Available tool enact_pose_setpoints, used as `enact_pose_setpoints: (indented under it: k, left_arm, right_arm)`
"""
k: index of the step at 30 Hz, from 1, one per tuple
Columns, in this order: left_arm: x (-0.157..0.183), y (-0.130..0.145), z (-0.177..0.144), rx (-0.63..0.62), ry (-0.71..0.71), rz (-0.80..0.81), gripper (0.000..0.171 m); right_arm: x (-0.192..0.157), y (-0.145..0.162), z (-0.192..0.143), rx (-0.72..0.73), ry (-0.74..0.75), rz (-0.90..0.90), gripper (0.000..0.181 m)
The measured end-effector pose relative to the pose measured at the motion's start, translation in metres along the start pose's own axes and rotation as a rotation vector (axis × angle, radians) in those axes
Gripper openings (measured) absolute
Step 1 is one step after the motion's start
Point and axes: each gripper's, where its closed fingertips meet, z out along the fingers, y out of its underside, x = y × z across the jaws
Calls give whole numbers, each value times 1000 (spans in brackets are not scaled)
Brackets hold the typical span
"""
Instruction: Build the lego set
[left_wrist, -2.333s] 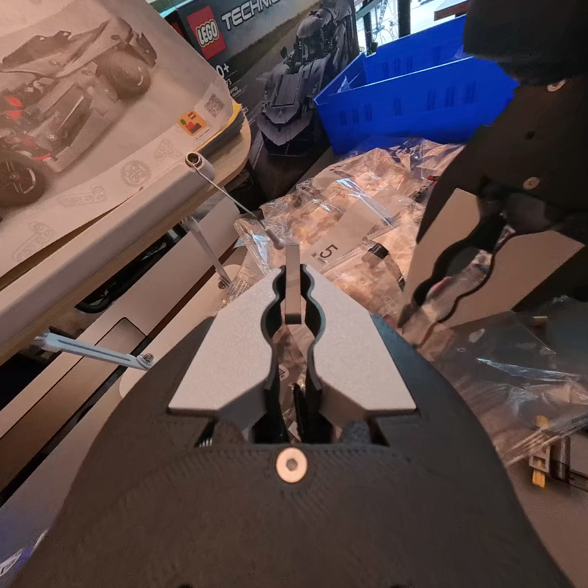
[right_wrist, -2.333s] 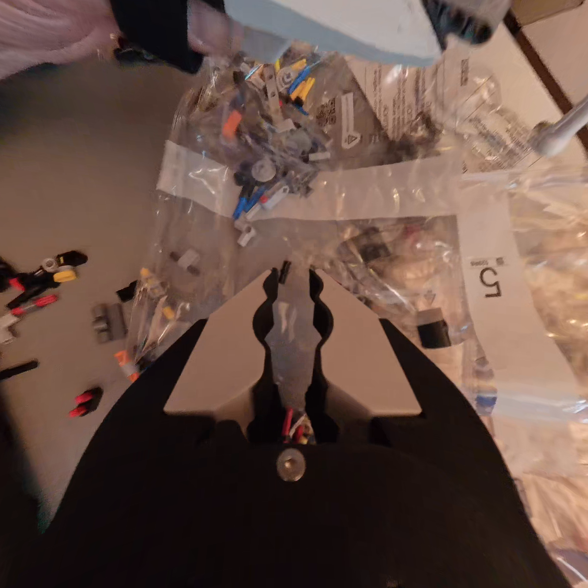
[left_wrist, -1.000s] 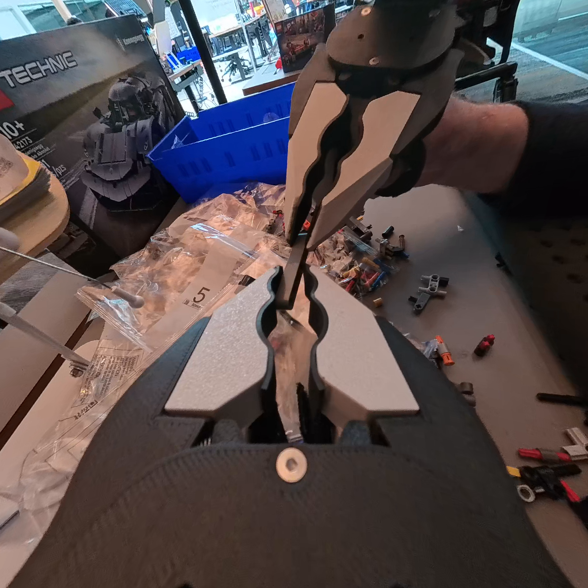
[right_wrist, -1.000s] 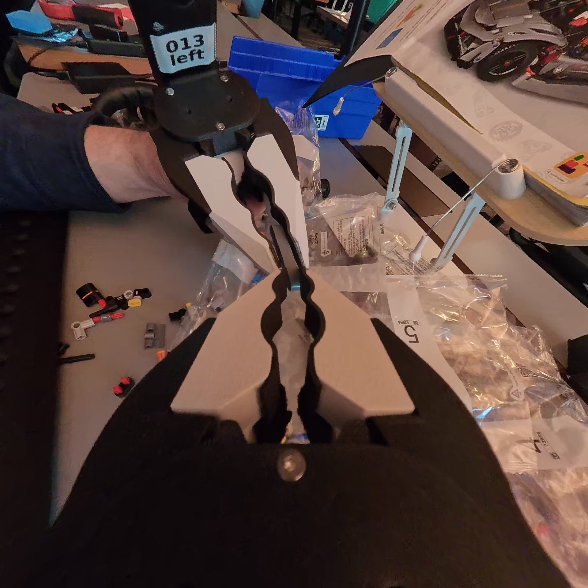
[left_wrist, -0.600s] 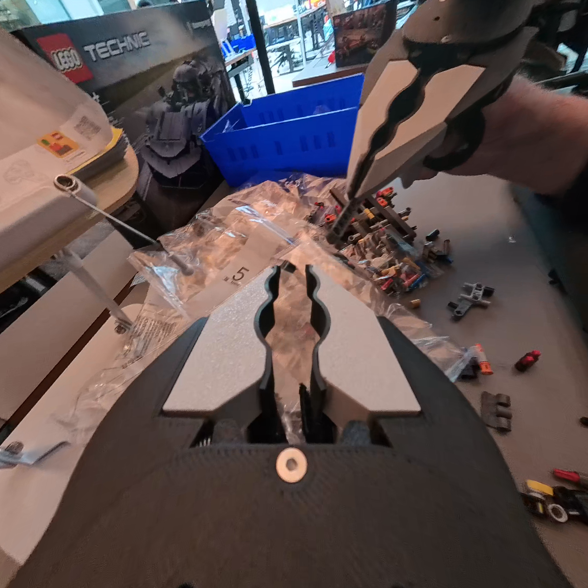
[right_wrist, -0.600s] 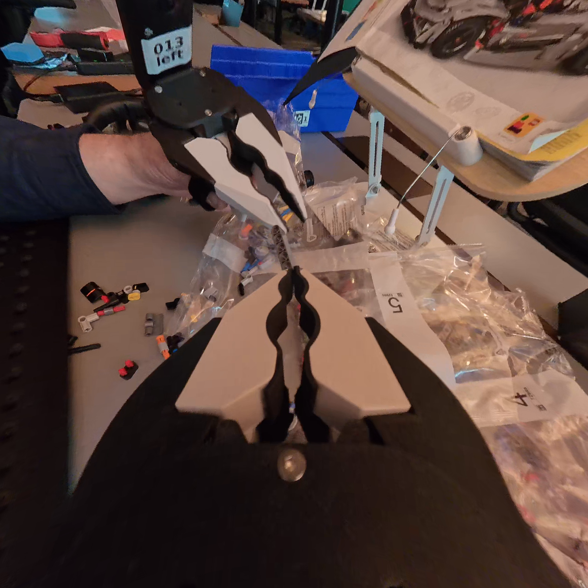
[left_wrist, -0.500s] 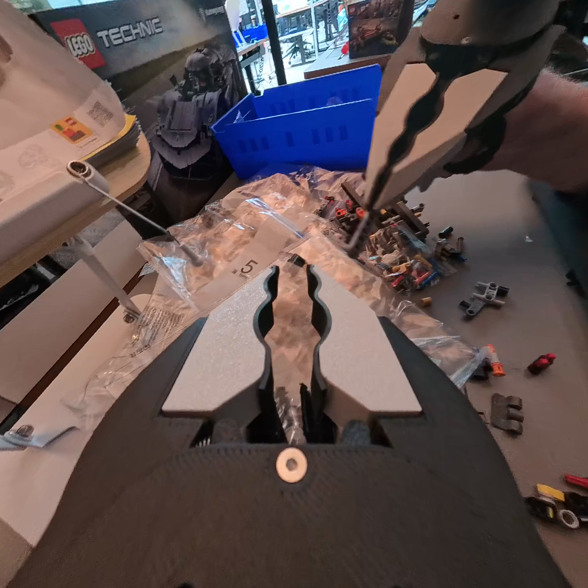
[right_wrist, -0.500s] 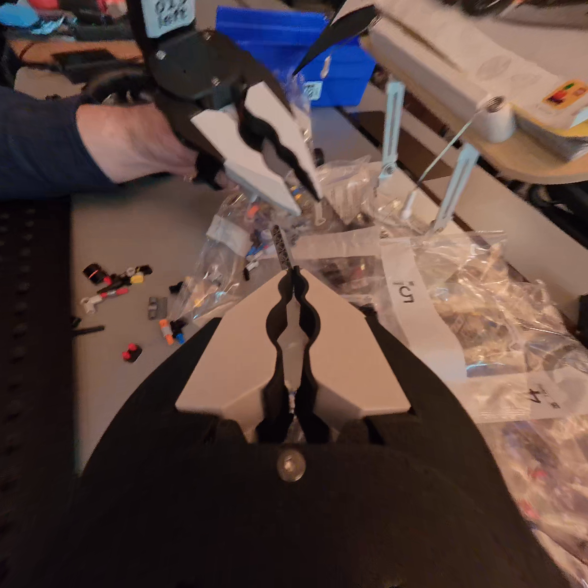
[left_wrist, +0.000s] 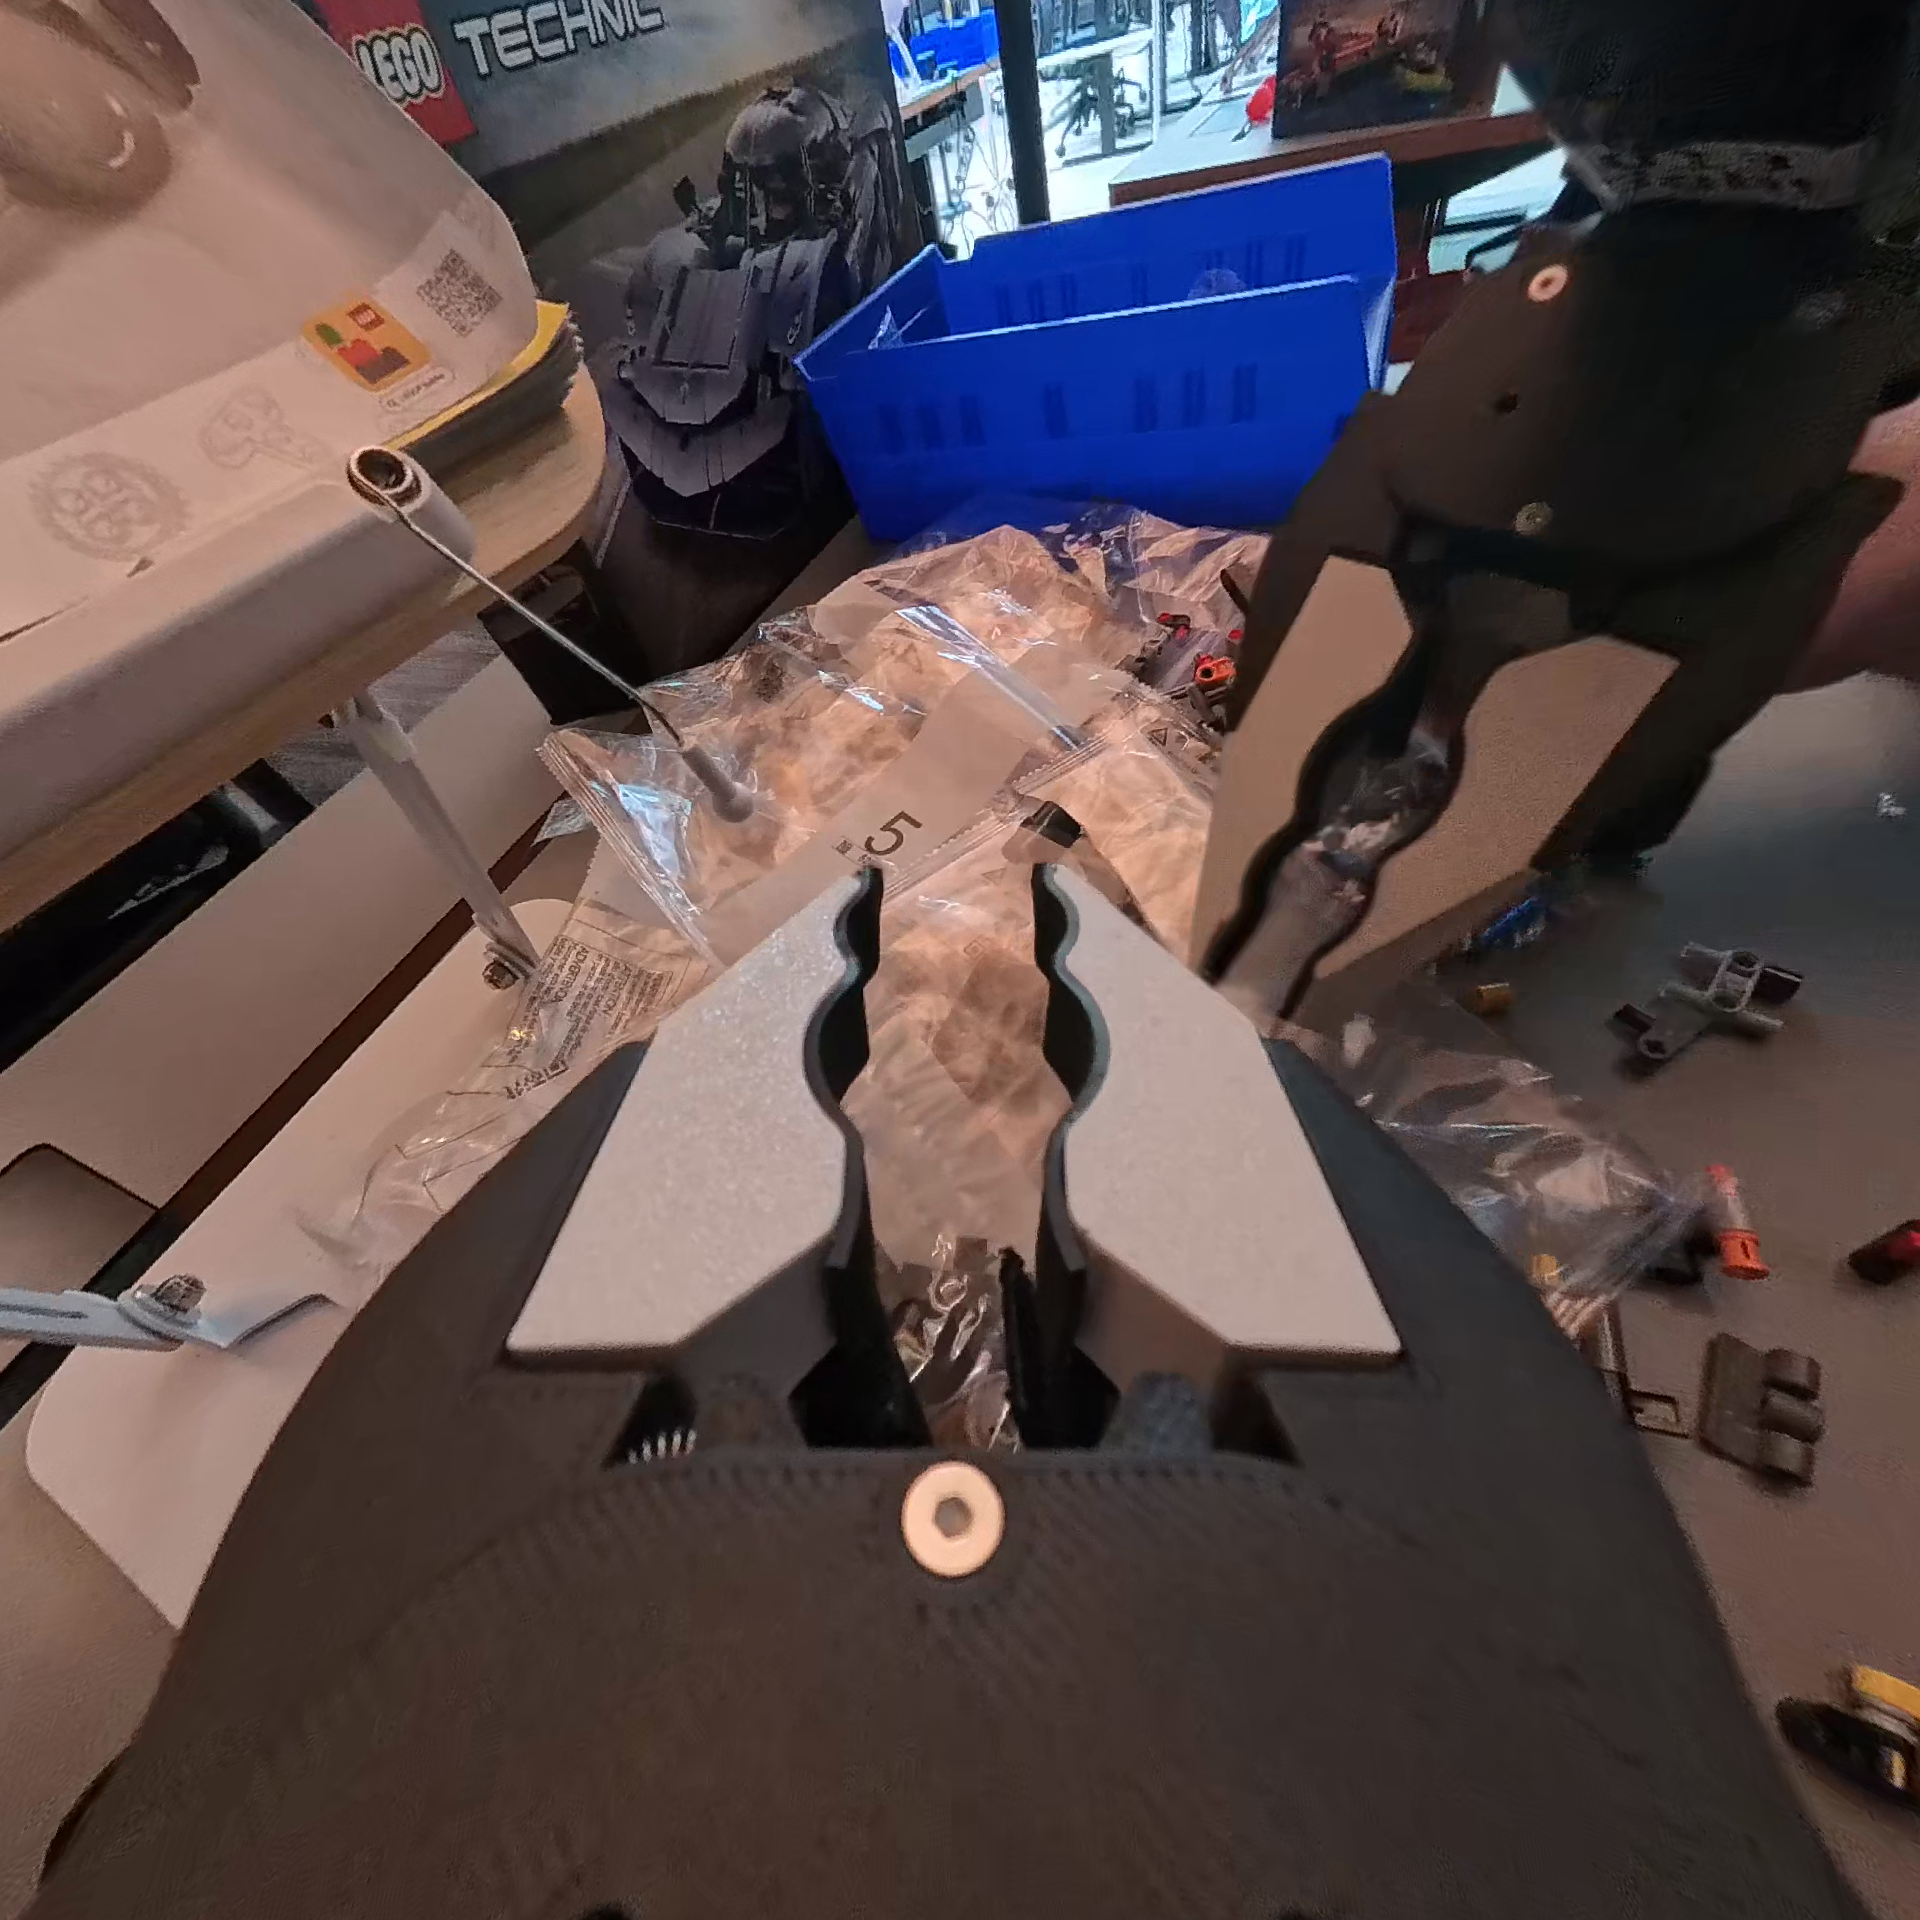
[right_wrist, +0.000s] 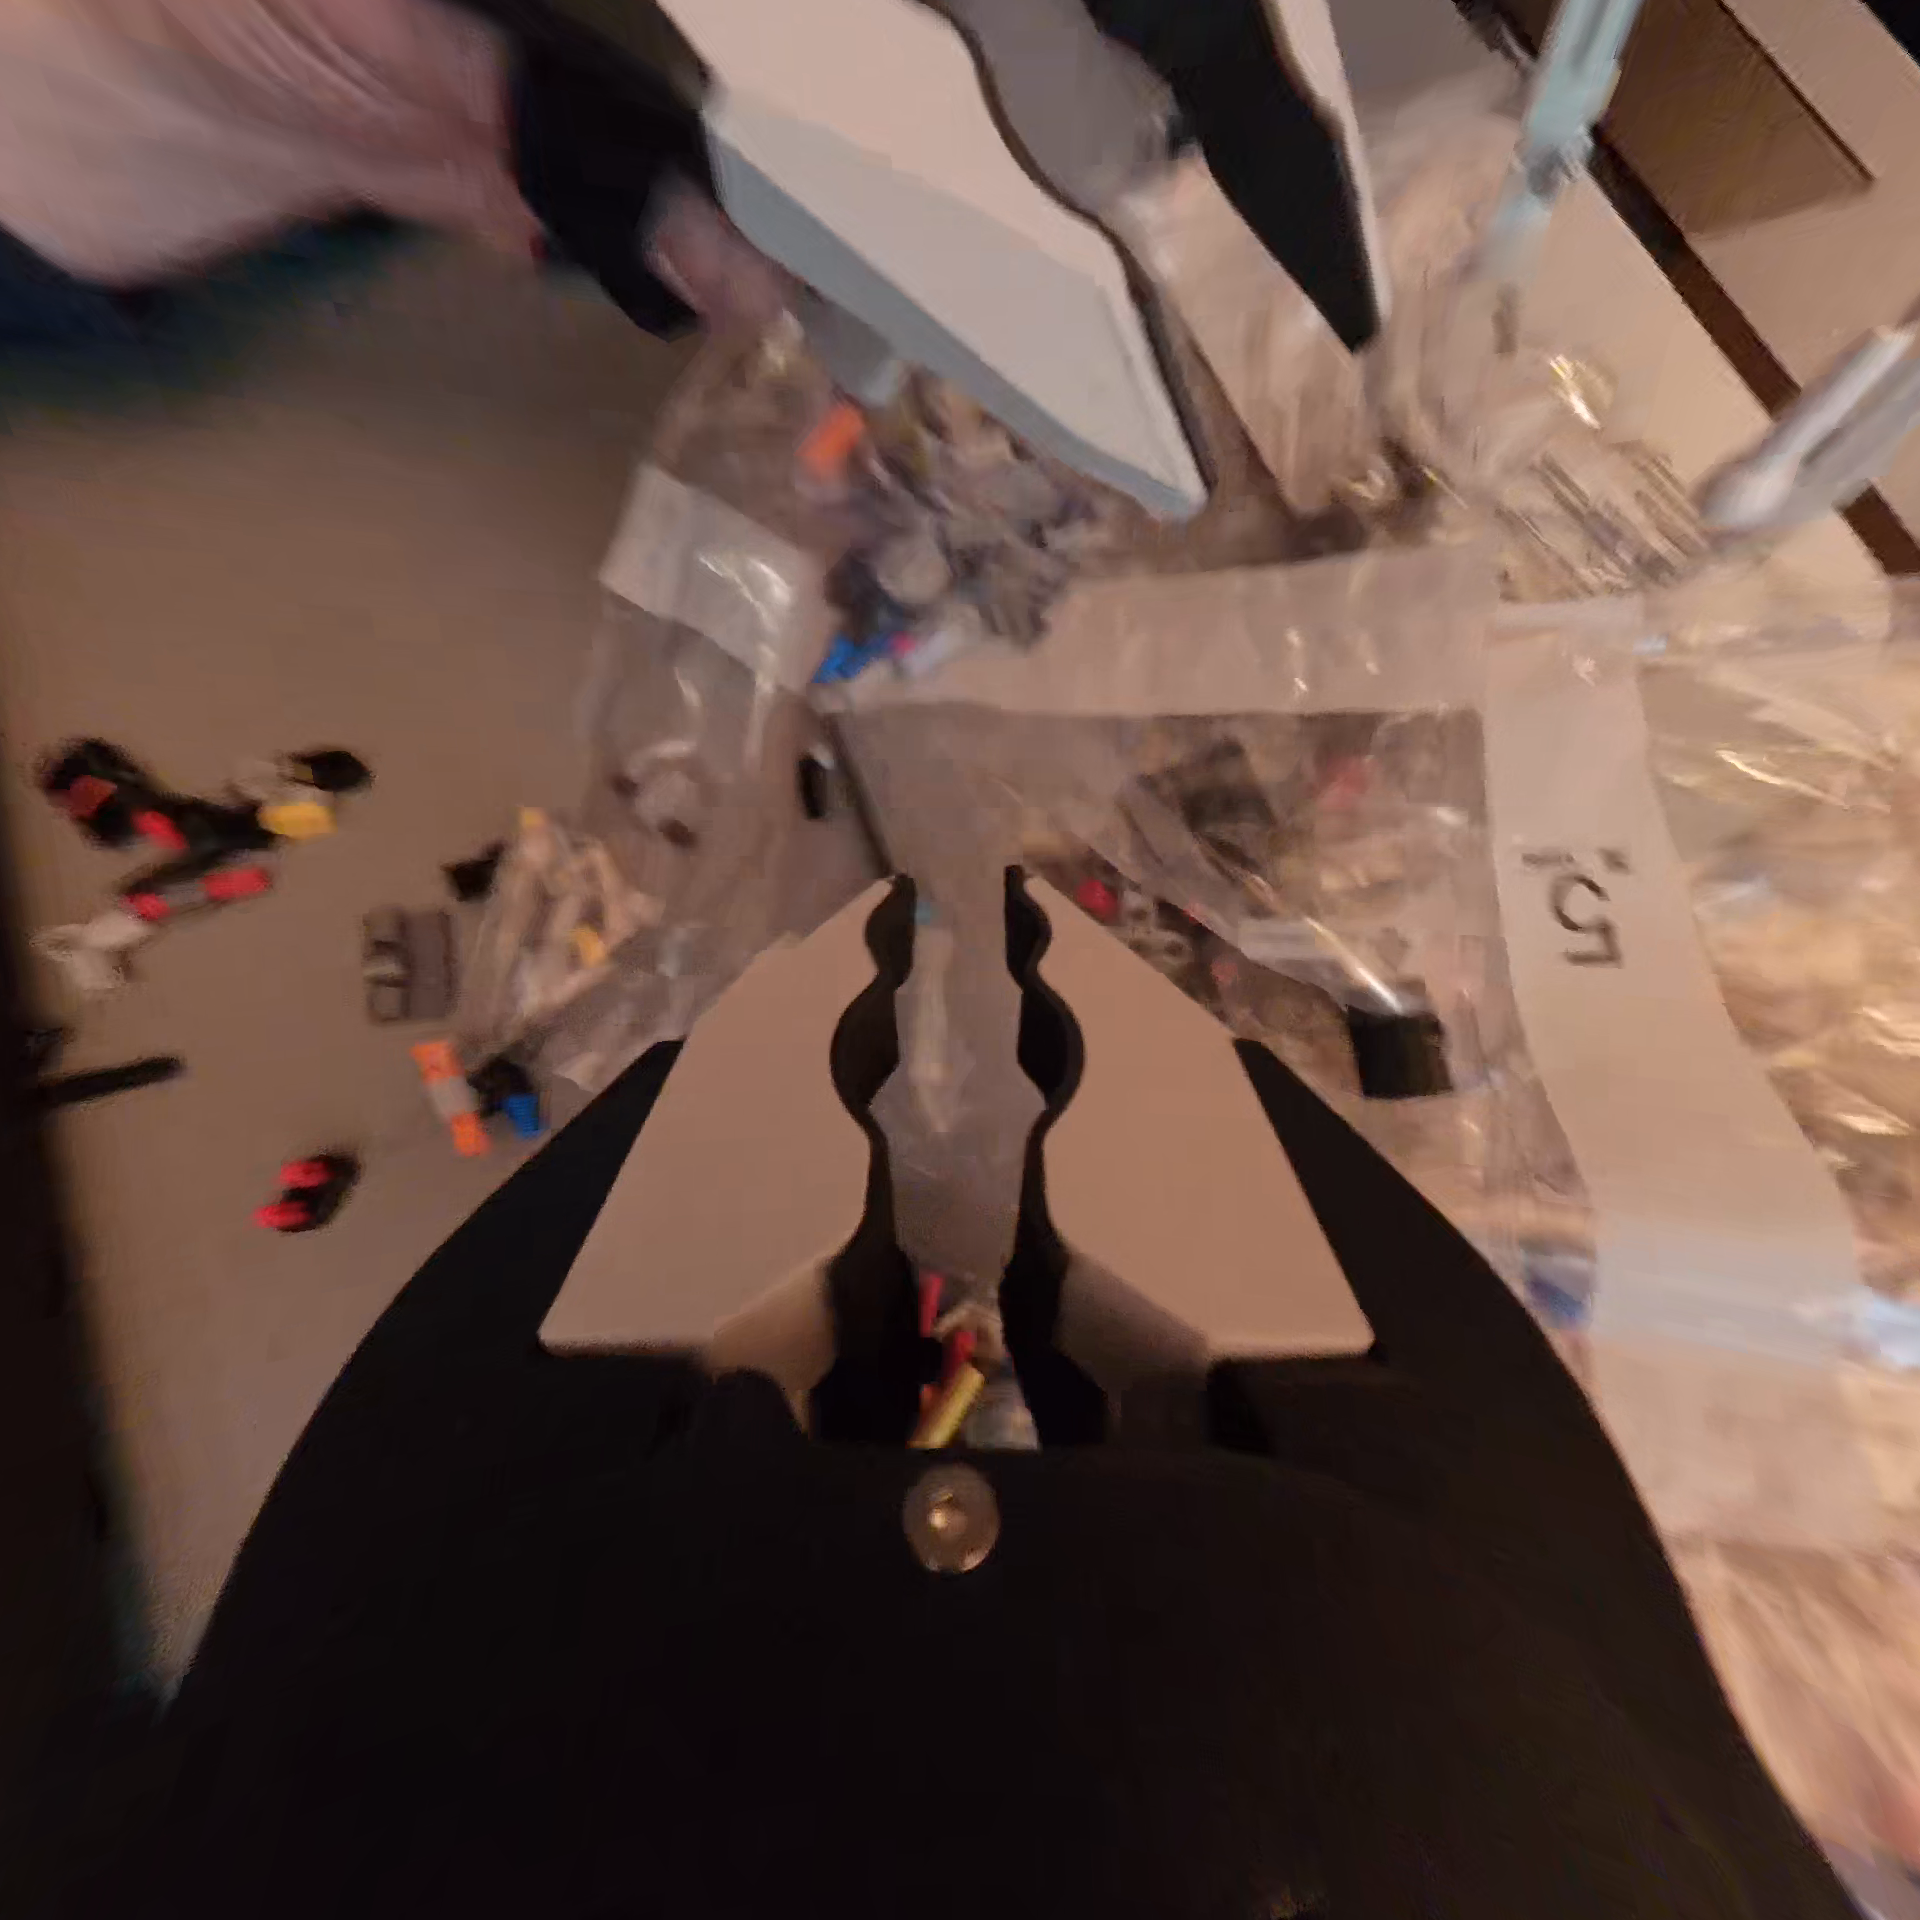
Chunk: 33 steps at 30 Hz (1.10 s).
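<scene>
left claw (left_wrist: 954, 883) agape | right claw (right_wrist: 954, 883) agape (blurred) | over bags (left_wrist: 935, 727)

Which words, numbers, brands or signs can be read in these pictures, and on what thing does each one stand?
I do not copy writing out, so each line says only where the writing stands.
Dark box at the back: large brand lettering, clear.
White strip on the clear bag: one large number, clear.
Open booklet: a small sticker and a square code, too small to read.
Fine print on the bag's corner: too small to read.
</scene>
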Motion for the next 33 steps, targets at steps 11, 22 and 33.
enact_pose_setpoints:
  k: [11, 22, 33]
  left_arm:
    - [1, 7, 4, -37, 5, 7, 30]
    - [4, 10, 7, -59, 13, 20, 31]
    - [-6, 2, 2, -25, -29, -3, 30]
  right_arm:
    - [-43, 41, -51, -35, -288, 25, 17]
    - [-45, 76, -30, -245, -256, -34, 6]
    - [-31, 9, -51, 58, -204, -58, 5]
